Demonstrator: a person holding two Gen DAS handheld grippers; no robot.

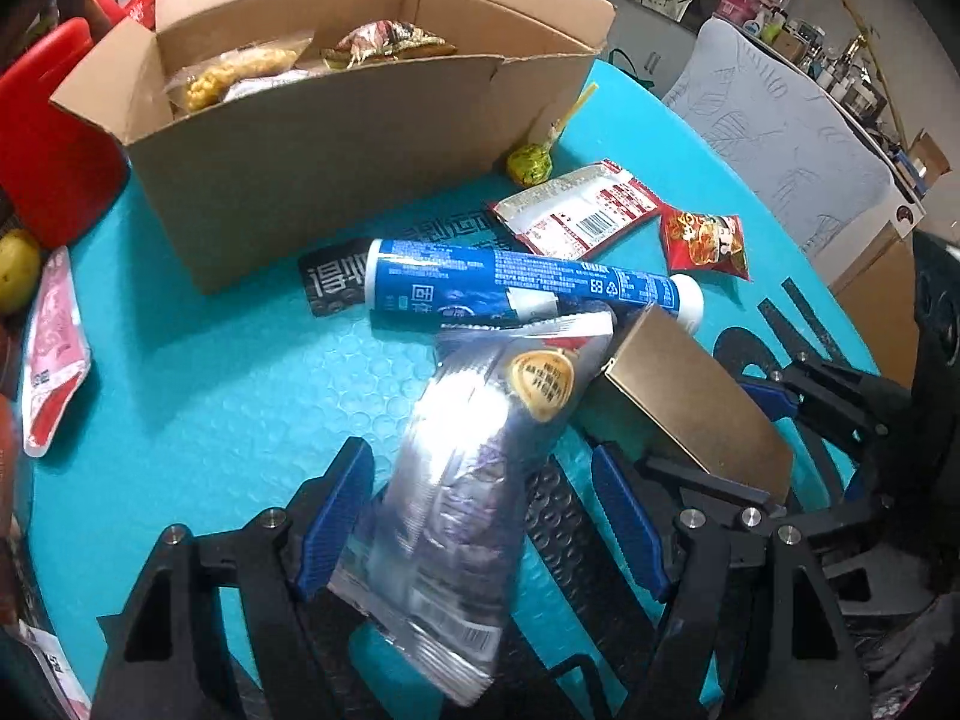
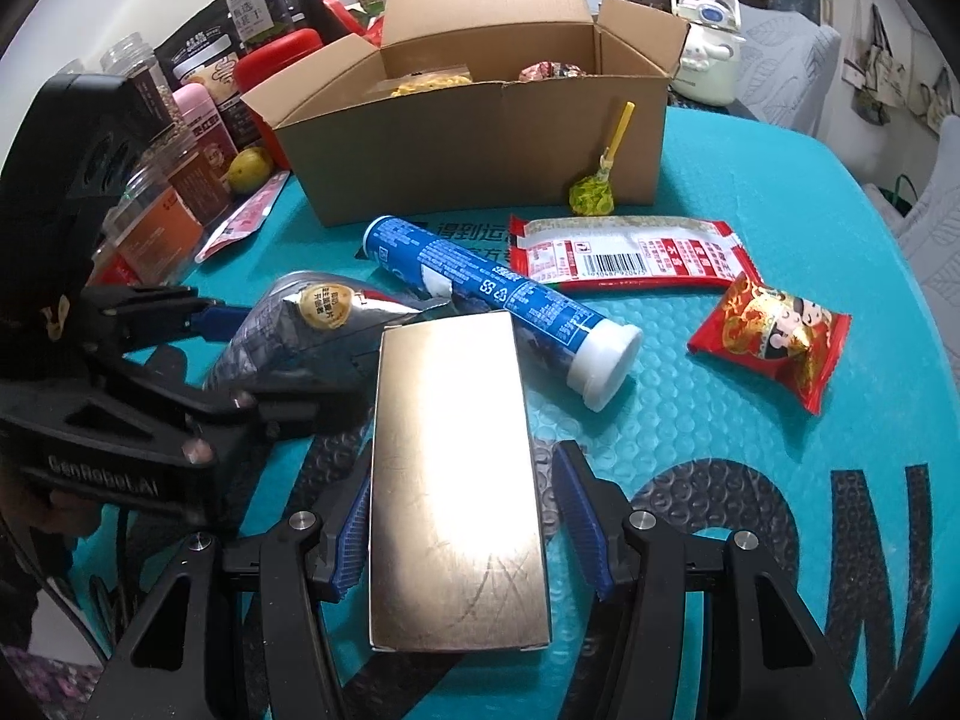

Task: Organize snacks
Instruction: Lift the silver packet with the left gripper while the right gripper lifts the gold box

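An open cardboard box (image 1: 300,180) (image 2: 468,168) with snack bags inside stands at the back of the teal bubble mat (image 1: 210,390). In front of it lie a blue tube (image 1: 510,282) (image 2: 510,294), a red-and-white sachet (image 1: 576,210) (image 2: 630,252), a small red packet (image 1: 708,240) (image 2: 774,342) and a green lollipop (image 1: 528,165) (image 2: 591,195). A silver packet (image 1: 456,480) (image 2: 282,336) leans on the tube. My left gripper (image 1: 480,456) straddles it, open, with a gap at the right pad. My right gripper (image 2: 465,462) is shut on a gold box (image 2: 456,480) (image 1: 690,396), held tilted over the mat.
Jars and pouches (image 2: 180,180) crowd the left side beside a red container (image 1: 54,138), a yellow fruit (image 2: 249,171) and a pink packet (image 1: 54,348) (image 2: 246,219). A white kettle (image 2: 708,42) stands behind the box. The two grippers sit close, side by side.
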